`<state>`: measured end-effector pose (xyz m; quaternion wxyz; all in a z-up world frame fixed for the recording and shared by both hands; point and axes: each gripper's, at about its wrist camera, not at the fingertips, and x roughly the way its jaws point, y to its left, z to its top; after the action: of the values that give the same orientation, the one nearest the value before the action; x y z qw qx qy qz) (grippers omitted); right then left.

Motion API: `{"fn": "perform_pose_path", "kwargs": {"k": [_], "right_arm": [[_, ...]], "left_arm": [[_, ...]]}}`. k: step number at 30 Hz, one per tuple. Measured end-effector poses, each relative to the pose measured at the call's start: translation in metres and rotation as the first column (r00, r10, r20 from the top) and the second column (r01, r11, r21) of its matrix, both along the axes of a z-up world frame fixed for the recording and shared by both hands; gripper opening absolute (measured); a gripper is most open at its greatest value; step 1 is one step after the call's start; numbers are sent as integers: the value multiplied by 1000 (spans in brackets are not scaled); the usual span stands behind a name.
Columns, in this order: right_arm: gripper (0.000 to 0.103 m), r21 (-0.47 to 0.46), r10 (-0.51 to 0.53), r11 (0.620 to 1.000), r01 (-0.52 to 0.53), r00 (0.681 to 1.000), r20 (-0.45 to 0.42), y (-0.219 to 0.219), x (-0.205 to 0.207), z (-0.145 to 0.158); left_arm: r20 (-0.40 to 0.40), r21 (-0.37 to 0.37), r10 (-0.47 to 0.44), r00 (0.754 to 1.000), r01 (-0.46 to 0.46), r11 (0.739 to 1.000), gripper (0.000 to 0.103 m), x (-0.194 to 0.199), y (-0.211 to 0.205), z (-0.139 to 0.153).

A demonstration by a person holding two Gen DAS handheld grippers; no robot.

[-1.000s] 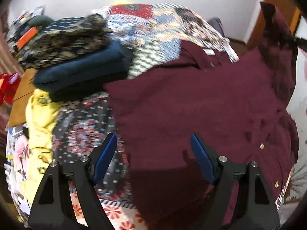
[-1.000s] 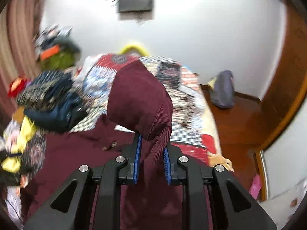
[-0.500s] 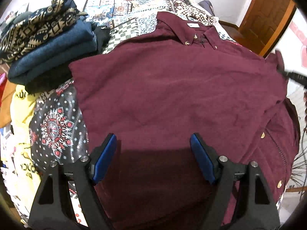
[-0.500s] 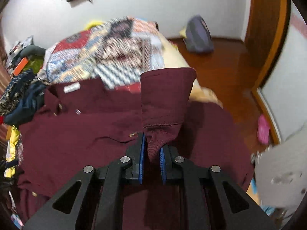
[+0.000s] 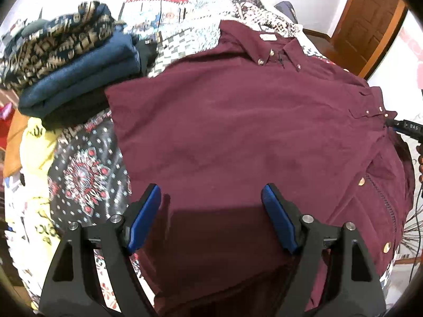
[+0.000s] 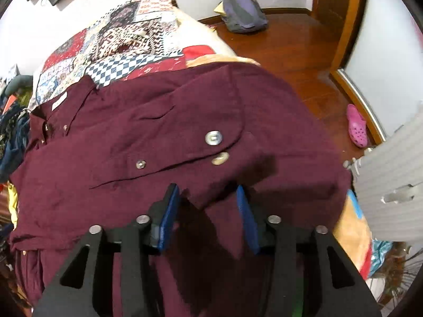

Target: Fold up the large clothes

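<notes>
A large maroon button-up shirt (image 5: 238, 121) lies spread on the patchwork bed cover, collar at the far end. My left gripper (image 5: 211, 195) is open and empty, hovering over the shirt's near part. In the right wrist view the same shirt (image 6: 148, 137) shows with a sleeve cuff (image 6: 211, 121) folded across its body. My right gripper (image 6: 208, 192) is open just above the sleeve cloth, which lies between the blue pads (image 6: 169, 211) without being pinched.
A stack of folded clothes (image 5: 71, 71) sits left of the shirt, with a yellow garment (image 5: 37, 145) nearby. The bed's right edge drops to a wooden floor (image 6: 304, 52) with a pink shoe (image 6: 357, 125) and a grey bag (image 6: 243, 8).
My right gripper brought the raised sleeve down across the shirt and opened, letting it go. The left gripper moved over the shirt and stayed open.
</notes>
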<state>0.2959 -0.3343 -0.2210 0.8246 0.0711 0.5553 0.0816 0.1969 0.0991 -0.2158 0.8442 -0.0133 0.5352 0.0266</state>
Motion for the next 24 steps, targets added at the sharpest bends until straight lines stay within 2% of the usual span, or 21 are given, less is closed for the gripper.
{"fn": "perform_pose_path", "kwargs": {"k": [3, 8, 14, 18, 21, 24], "right_arm": [[47, -45, 4, 999, -4, 1000, 20, -4, -2, 9], [47, -78, -7, 997, 14, 997, 79, -19, -3, 30], [49, 39, -95, 995, 91, 987, 128, -50, 1, 53], [62, 101, -162, 984, 148, 977, 138, -71, 3, 52], [63, 110, -205, 975, 194, 974, 98, -81, 7, 36], [63, 127, -254, 960, 250, 967, 19, -98, 13, 6]], "left_arm": [[37, 8, -10, 999, 10, 1000, 79, 4, -3, 17], [161, 27, -33, 986, 29, 999, 79, 20, -17, 62], [283, 35, -67, 957, 59, 998, 79, 48, -44, 99], [301, 1, -88, 950, 92, 996, 79, 68, -63, 103], [278, -40, -95, 956, 110, 993, 79, 85, -77, 92], [241, -61, -102, 965, 120, 991, 79, 98, -88, 75]]}}
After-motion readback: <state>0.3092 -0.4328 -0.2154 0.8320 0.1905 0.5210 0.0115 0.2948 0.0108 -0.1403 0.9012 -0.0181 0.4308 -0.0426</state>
